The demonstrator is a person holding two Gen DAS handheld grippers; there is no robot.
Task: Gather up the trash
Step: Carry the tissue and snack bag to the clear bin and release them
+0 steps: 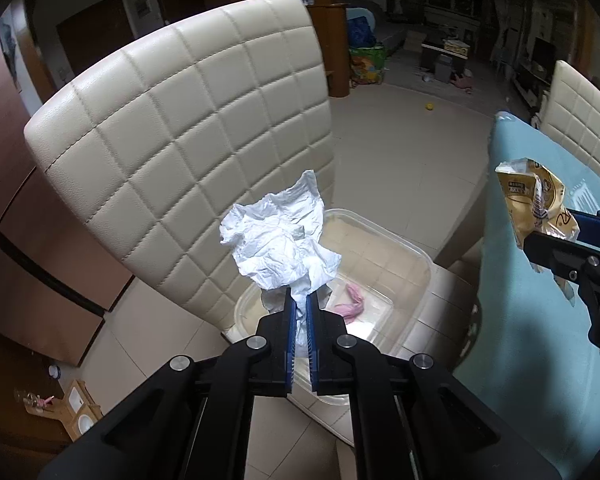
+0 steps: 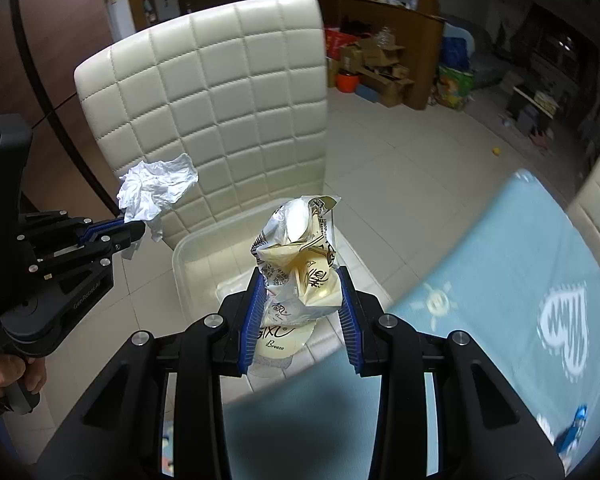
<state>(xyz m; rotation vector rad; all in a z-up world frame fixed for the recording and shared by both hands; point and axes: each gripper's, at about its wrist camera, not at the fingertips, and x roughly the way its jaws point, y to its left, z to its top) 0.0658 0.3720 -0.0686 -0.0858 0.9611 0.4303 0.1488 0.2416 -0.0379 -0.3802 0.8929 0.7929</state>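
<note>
Jaws of left gripper (image 1: 300, 300) pinch tissue (image 1: 278, 236) — upright | right gripper (image 2: 302, 292) clamps wrapper (image 2: 300, 256) — upright

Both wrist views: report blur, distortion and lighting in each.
Left wrist view: sharp on the crumpled tissue and clear bin; fisheye bows the chair back; far room dim, corners vignetted. Right wrist view: blue tablecloth smeared by motion blur; glare on the snack wrapper; same barrel distortion.
</note>
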